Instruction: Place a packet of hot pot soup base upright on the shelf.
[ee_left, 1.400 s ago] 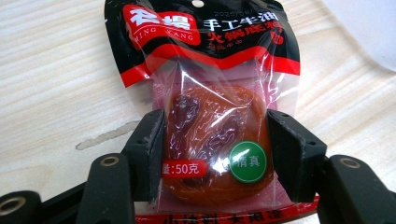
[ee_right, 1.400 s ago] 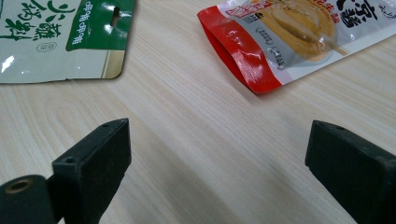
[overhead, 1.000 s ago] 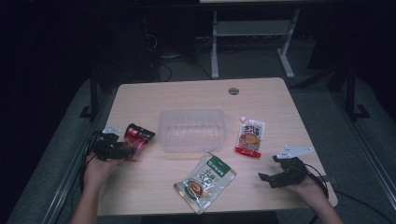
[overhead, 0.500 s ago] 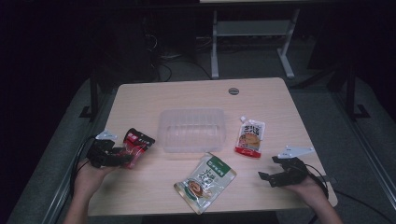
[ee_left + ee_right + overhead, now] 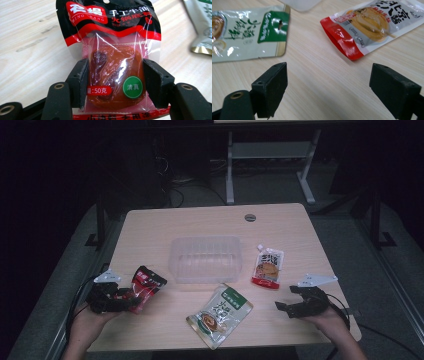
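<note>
- At the table's left edge, our left gripper (image 5: 131, 296) clamps the red sauce packet (image 5: 113, 62) between both pads.
- Our right gripper (image 5: 328, 86) stands wide, having just closed slightly, with nothing between its jaws.
- Near it lie the green pouch (image 5: 242, 32) and the red-bottomed pouch (image 5: 372, 25).

Dim surroundings; soft, slightly blurred close-ups
</note>
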Action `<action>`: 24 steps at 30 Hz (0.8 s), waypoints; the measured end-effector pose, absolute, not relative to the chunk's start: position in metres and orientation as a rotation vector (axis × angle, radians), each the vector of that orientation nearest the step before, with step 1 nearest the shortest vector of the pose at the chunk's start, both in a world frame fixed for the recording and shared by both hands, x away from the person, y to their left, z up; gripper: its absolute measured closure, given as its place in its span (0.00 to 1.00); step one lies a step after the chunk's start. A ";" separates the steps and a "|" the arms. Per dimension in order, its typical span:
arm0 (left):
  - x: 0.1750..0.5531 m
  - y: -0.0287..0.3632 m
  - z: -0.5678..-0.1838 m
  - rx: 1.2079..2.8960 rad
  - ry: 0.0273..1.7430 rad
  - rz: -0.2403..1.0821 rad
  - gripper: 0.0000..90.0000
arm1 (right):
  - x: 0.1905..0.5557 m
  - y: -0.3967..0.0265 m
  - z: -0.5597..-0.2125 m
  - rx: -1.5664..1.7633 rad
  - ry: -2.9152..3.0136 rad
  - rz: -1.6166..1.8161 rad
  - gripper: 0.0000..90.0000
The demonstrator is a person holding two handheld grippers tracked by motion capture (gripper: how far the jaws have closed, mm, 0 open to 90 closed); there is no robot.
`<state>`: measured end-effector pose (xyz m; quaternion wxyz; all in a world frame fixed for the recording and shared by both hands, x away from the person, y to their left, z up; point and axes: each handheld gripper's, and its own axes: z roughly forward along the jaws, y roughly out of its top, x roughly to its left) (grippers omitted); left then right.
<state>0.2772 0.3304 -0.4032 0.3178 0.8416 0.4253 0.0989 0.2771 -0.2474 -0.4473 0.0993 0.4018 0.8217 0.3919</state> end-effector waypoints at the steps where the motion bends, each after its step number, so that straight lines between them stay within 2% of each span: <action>1: 0.276 0.329 -0.403 2.215 1.113 0.254 0.46 | 0.278 -0.247 -0.446 1.204 2.427 1.175 0.16; 15: 0.257 0.298 -0.393 2.239 1.012 0.215 0.46 | 0.290 -0.235 -0.429 1.230 2.389 1.310 0.19; 24: 0.256 0.271 -0.384 2.255 0.888 0.205 0.46 | 0.292 -0.221 -0.426 1.183 2.431 1.323 0.21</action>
